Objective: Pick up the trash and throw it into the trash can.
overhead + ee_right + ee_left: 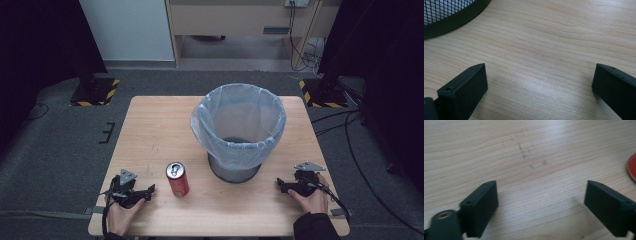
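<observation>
Ideally the spread, empty left gripper should straddle the upright red aluminium can squarely at mid-height before lifting it toward the plastic-lined black mesh bin.

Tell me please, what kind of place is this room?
Probably a lab or workshop set up for recording. A small wooden table stands on grey carpet, black stands with yellow-black hazard tape flank it, and loose cables run across the floor.

The red can is cut off at the right edge of the left gripper view (just a curved sliver); the mesh bin is cropped far left in the right gripper view.
</observation>
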The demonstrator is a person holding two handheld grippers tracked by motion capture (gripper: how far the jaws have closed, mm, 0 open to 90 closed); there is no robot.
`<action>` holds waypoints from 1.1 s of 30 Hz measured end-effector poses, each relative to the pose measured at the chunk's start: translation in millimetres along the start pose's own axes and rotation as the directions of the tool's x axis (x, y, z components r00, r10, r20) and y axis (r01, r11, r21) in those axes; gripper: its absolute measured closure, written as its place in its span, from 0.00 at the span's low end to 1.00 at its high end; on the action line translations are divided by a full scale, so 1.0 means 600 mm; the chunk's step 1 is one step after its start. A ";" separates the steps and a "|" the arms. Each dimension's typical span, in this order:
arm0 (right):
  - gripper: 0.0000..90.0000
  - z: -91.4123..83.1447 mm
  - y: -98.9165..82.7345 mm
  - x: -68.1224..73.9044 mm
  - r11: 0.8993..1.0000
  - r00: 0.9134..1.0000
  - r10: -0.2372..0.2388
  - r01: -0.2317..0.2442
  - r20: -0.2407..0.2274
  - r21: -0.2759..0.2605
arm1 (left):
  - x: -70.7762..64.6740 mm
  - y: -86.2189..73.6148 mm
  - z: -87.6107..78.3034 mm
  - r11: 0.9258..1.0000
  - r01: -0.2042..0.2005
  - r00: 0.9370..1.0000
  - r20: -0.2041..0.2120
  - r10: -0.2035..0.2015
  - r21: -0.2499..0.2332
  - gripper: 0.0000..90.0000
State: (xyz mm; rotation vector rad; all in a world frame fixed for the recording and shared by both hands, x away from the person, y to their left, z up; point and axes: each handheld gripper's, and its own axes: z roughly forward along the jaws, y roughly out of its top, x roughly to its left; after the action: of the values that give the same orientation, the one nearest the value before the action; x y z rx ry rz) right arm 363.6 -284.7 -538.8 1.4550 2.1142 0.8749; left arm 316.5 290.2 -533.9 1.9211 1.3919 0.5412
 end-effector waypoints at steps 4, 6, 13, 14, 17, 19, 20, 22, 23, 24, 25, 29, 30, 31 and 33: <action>0.01 0.000 0.000 0.000 1.000 1.000 0.001 -0.001 0.000 0.000 | 0.008 0.000 -0.009 0.999 0.041 0.999 0.017 -0.041 -0.035 0.18; 0.01 0.000 0.000 0.000 1.000 1.000 0.002 -0.002 -0.001 -0.001 | 0.010 0.002 -0.018 0.996 0.049 0.999 0.018 -0.048 -0.072 0.18; 0.01 -0.002 -0.002 -0.004 1.000 1.000 0.007 -0.007 0.004 -0.002 | 0.004 0.007 -0.039 0.986 0.052 0.998 0.026 -0.049 -0.161 0.18; 0.01 -0.002 -0.002 -0.004 1.000 1.000 0.008 -0.008 0.005 -0.002 | 0.003 0.008 -0.043 0.985 0.049 0.999 0.028 -0.045 -0.168 0.18; 0.01 -0.002 -0.002 -0.004 1.000 1.000 0.007 -0.007 0.005 -0.002 | -0.002 0.012 -0.055 0.980 0.027 1.000 0.004 -0.027 -0.198 0.17; 0.01 -0.002 -0.002 -0.004 1.000 1.000 0.007 -0.007 0.005 -0.002 | -0.003 0.015 -0.062 0.976 0.022 1.000 0.000 -0.023 -0.216 0.17; 0.01 -0.002 -0.002 -0.004 1.000 1.000 0.007 -0.007 0.005 -0.002 | -0.004 0.016 -0.066 0.974 0.025 1.000 0.003 -0.025 -0.223 0.17; 0.01 -0.002 -0.002 -0.004 1.000 1.000 0.007 -0.007 0.005 -0.002 | -0.004 0.020 -0.073 0.970 0.030 1.000 0.003 -0.030 -0.242 0.17; 0.01 -0.002 -0.002 -0.004 1.000 1.000 0.007 -0.007 0.005 -0.002 | -0.005 0.022 -0.076 0.967 0.035 0.999 0.007 -0.034 -0.251 0.17; 0.01 -0.002 -0.002 -0.004 1.000 1.000 0.008 -0.008 0.005 -0.002 | -0.005 0.023 -0.078 0.966 0.035 0.999 0.008 -0.034 -0.256 0.17; 0.01 -0.002 -0.002 -0.004 1.000 1.000 0.008 -0.008 0.005 -0.002 | -0.005 0.024 -0.081 0.964 0.037 0.999 0.009 -0.036 -0.264 0.17; 0.01 -0.002 -0.002 -0.004 1.000 1.000 0.007 -0.007 0.005 -0.002 | -0.006 0.033 -0.097 0.954 0.036 0.999 0.015 -0.033 -0.297 0.17; 0.01 -0.002 -0.002 -0.004 1.000 1.000 0.007 -0.007 0.005 -0.002 | -0.006 0.033 -0.097 0.954 0.036 0.999 0.015 -0.033 -0.297 0.17; 0.01 -0.002 -0.002 -0.004 1.000 1.000 0.007 -0.007 0.005 -0.002 | -0.006 0.035 -0.101 0.951 0.039 0.999 0.014 -0.036 -0.308 0.16; 0.01 -0.002 -0.002 -0.004 1.000 1.000 0.007 -0.007 0.006 -0.002 | -0.006 0.038 -0.106 0.947 0.040 0.999 0.015 -0.037 -0.320 0.16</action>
State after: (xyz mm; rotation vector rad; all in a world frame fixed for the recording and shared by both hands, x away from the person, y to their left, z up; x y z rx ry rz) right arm 362.9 -287.5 -538.8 1.4634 2.1048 0.8743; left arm 286.6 300.9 -473.8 1.6298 1.2466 0.6939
